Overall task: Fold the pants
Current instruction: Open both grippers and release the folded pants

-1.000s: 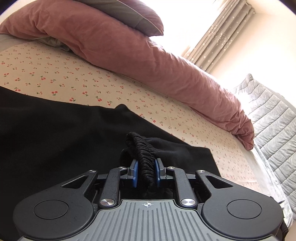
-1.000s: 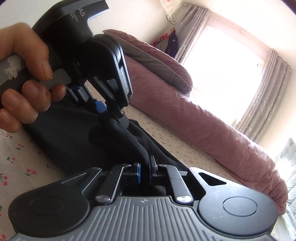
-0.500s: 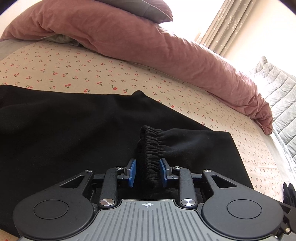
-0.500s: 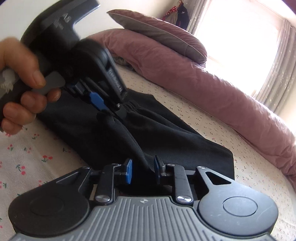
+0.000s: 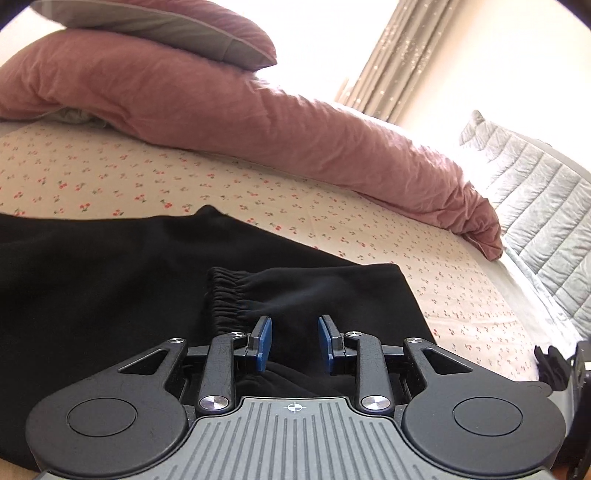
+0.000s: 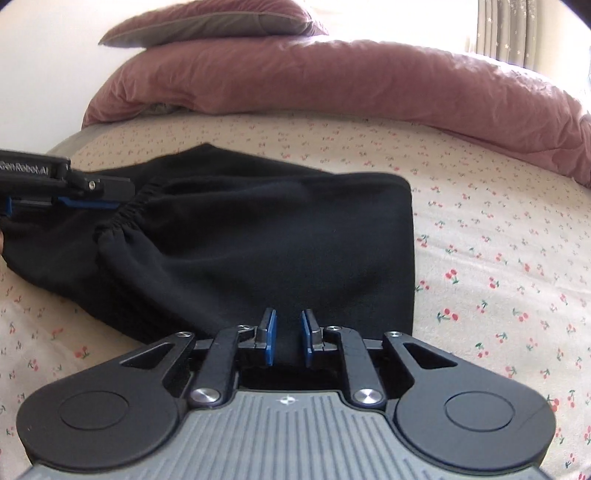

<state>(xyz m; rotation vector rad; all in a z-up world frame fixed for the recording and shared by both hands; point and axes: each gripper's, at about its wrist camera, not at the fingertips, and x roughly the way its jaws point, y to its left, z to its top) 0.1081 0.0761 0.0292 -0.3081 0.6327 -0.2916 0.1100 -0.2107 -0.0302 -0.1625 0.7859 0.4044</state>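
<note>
Black pants (image 6: pixel 258 229) lie folded on the cherry-print sheet (image 6: pixel 498 229), near the person's edge of the bed; cuff (image 5: pixel 225 295) end is laid back over the body, fold edge runs straight along the right side; pink duvet (image 5: pixel 295 125) bunched well behind, grey pillow (image 5: pixel 166 26) on top of it.

Left gripper (image 5: pixel 294 341): jaws apart, blue pads clear of the fabric, nothing pinched; cuff sits just ahead and left of the tips. Its jaws have just been opening; cloth lies under the gap, not clamped in it.

Right gripper (image 6: pixel 287 338): narrow gap between pads, black cloth shows in it; jaws have just been closing again after a release; I can't tell whether the pads press the cloth or only hover over the near hem. From the right view, the left gripper pokes in at the left, tips just beside the elastic cuff.

Read: one fold is down and both tools are between grips; next is likely a re-grip for the second fold or a smoothing pass.

To do it well:
- take both layers at the hem, not only the top one; single-layer pinch will drag the fold open
- grip near the corners, one tool per side, so the edge lifts level
- lift low, carry across, lay down before letting go
- cuff is bunchy; flatten it first, else the stack ends lumpy
- keep clear of the sheet; it wrinkles and gets pinched easily
</note>
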